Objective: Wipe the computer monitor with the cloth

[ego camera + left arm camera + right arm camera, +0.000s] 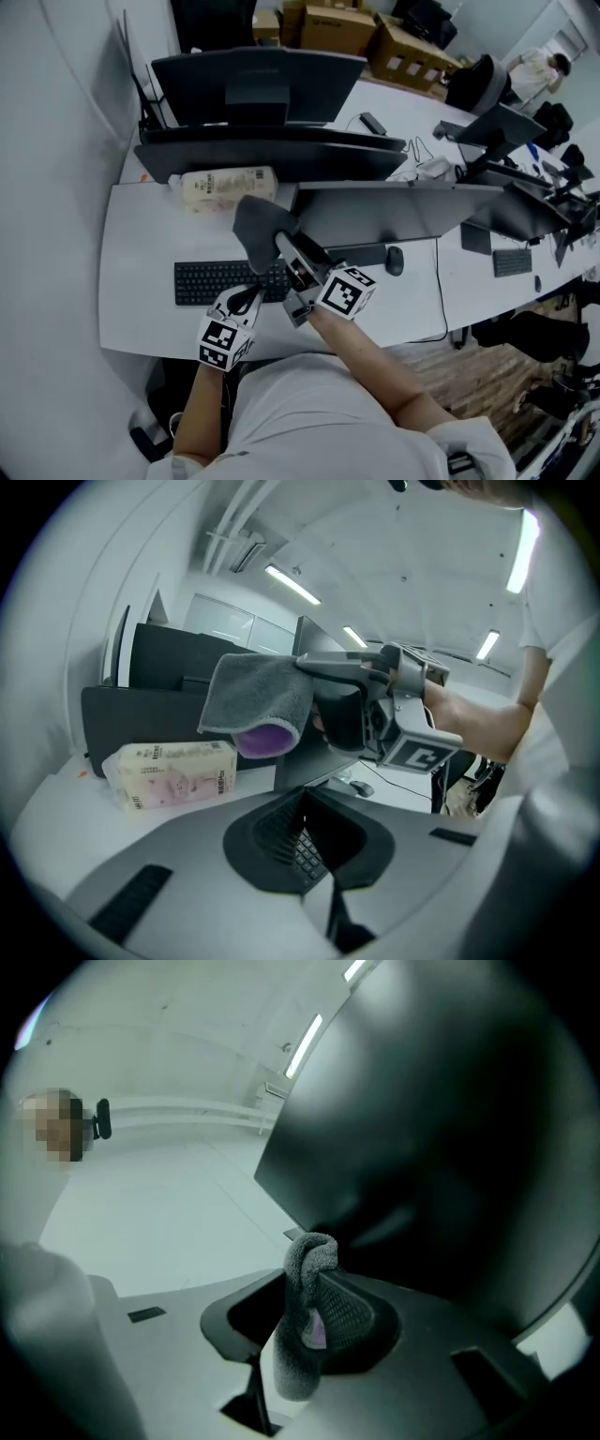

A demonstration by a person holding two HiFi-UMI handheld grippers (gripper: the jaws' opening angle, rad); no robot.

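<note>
So the right gripper [284,246] is clamped on a fold of the grey cloth [255,223], held up just beside the left edge of the monitor [384,211], probably so the loose flap can drag across the screen. Left gripper [246,298] hangs low over the keyboard [208,279], jaws together on nothing, likely just keeping clear. White desk [141,225], tissue pack [225,187], open office, cardboard boxes [328,23] at the back.
</note>
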